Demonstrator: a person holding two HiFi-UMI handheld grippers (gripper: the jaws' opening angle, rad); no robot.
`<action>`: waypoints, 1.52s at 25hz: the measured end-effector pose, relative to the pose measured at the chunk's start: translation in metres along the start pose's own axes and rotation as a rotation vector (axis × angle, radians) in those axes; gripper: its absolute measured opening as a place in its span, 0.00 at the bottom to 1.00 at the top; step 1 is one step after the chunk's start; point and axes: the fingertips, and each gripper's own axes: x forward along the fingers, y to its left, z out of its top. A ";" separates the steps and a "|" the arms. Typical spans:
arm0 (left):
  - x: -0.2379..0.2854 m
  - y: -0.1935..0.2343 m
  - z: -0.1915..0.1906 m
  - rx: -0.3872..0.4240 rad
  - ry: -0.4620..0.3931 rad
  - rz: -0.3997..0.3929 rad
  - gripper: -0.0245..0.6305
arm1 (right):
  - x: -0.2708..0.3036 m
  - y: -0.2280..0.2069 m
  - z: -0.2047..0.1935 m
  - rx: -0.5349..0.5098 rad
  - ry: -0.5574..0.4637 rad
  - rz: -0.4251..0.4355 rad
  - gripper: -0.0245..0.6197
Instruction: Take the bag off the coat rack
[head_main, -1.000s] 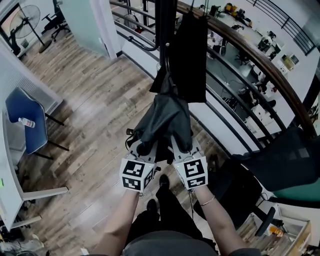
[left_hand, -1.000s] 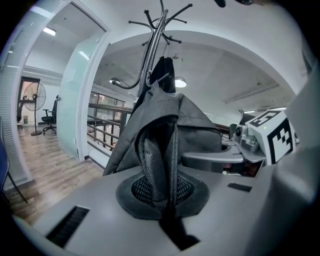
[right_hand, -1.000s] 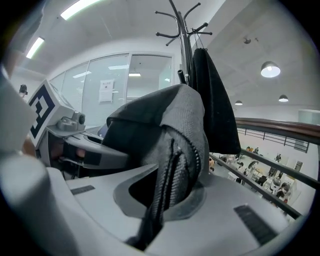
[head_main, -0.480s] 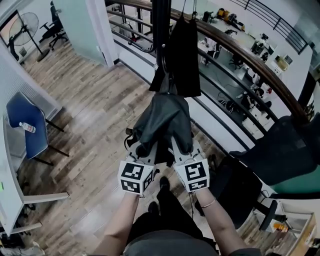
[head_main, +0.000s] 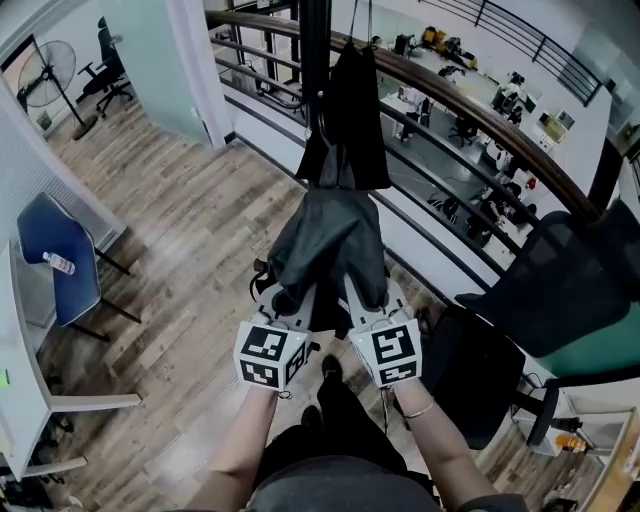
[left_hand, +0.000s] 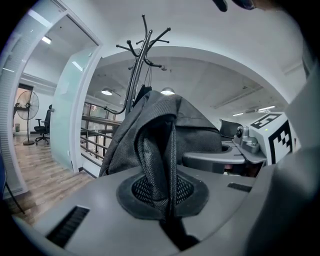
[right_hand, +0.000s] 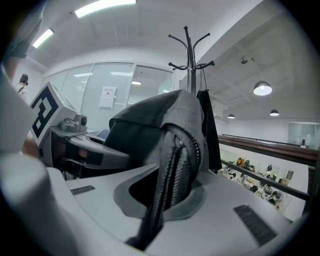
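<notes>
A dark grey bag (head_main: 330, 240) hangs between my two grippers, clear of the black coat rack (head_main: 316, 60) behind it. My left gripper (head_main: 285, 295) is shut on a mesh-lined strap of the bag (left_hand: 160, 150). My right gripper (head_main: 362, 292) is shut on another padded strap of the bag (right_hand: 177, 160). The rack's pole and hooks (left_hand: 142, 45) (right_hand: 189, 45) stand beyond the bag in both gripper views. A black garment (head_main: 352, 120) still hangs on the rack.
A curved wooden railing (head_main: 470, 110) runs behind the rack over a lower floor. A black office chair (head_main: 550, 290) stands at the right. A blue chair (head_main: 55, 255) and a white desk edge (head_main: 20, 350) are at the left. A glass partition (left_hand: 65, 115) stands left.
The view has shifted slightly, the rack and garment sit a little higher and farther. Both grippers keep their hold on the bag in about the same place.
</notes>
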 end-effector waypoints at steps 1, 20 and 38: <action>-0.004 -0.003 0.001 0.005 -0.002 -0.004 0.08 | -0.005 0.002 0.001 0.001 -0.003 -0.004 0.05; -0.084 -0.093 0.008 0.059 -0.018 -0.149 0.08 | -0.132 0.039 0.011 0.050 -0.022 -0.149 0.05; -0.071 -0.232 0.031 0.147 -0.039 -0.423 0.08 | -0.267 -0.019 0.009 0.106 -0.032 -0.409 0.05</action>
